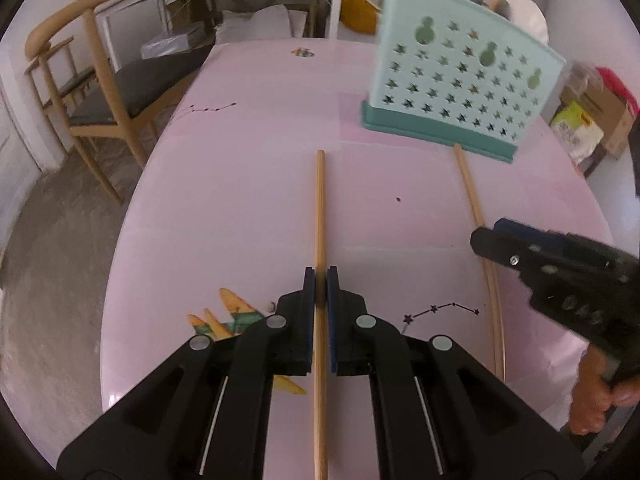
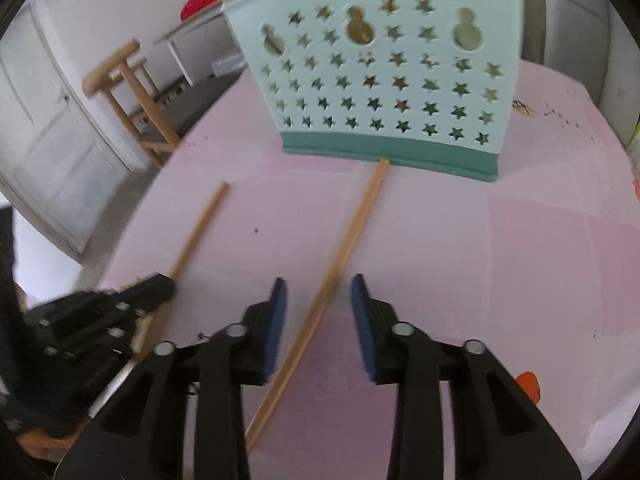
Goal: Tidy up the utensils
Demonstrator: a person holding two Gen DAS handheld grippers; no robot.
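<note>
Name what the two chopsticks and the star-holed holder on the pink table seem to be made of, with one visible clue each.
Chopsticks: probably wood or bamboo, matte; tan colour with faint lengthwise grain.
Holder: probably moulded plastic, smooth; even mint colour, cleanly cut star holes, darker green base.

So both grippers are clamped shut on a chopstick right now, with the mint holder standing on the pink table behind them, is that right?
Not quite. Only the left gripper is shut on a chopstick. The right wrist view shows the right gripper open, its fingers either side of the other chopstick. The mint holder does stand on the pink table.
</note>
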